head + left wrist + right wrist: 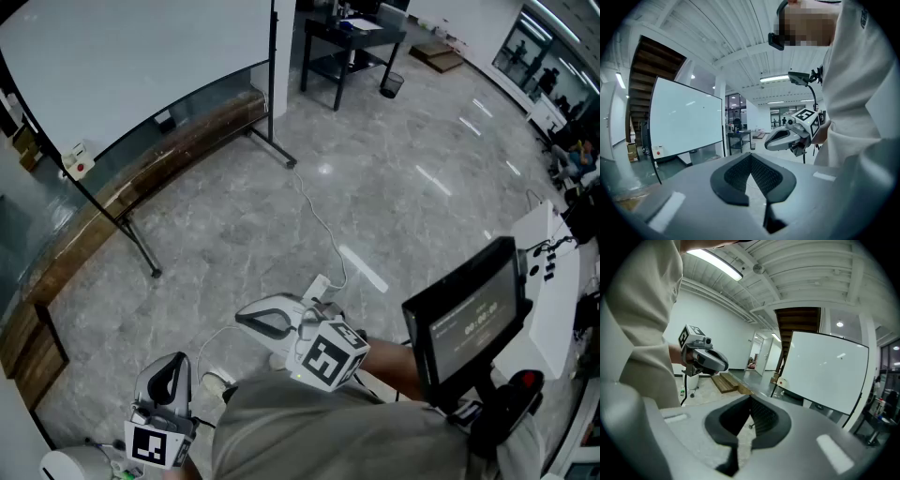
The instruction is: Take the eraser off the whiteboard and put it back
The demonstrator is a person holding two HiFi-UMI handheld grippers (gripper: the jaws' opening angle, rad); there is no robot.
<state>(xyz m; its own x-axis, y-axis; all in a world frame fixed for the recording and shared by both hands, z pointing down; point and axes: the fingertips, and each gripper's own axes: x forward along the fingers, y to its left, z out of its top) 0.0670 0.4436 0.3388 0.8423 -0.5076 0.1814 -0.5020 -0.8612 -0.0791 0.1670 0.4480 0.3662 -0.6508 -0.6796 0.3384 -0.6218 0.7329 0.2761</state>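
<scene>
Two grippers: left gripper and right gripper are held low in front of the person. Both have their jaws pressed together on nothing, and each is tipped slightly downward.
Eraser: apparently the small white block with a red spot at the lower left corner of the whiteboard, well apart from both grippers.
Step in hand: by appearances the approach. No part of the task looks done, and the block is untouched.
Next move: likely a walk across to the board. One gripper's jaws would then spread and close squarely across the block, so that it lifts off without slipping.
Board: blank, on a black rolling stand with its feet splayed on the floor.
Floor: polished grey stone. A white cable trails across it toward the person and could be a trip hazard.
Room: an open office hall. A black table and a small bin stand beyond the board, and a dark screen sits at the person's right.
</scene>
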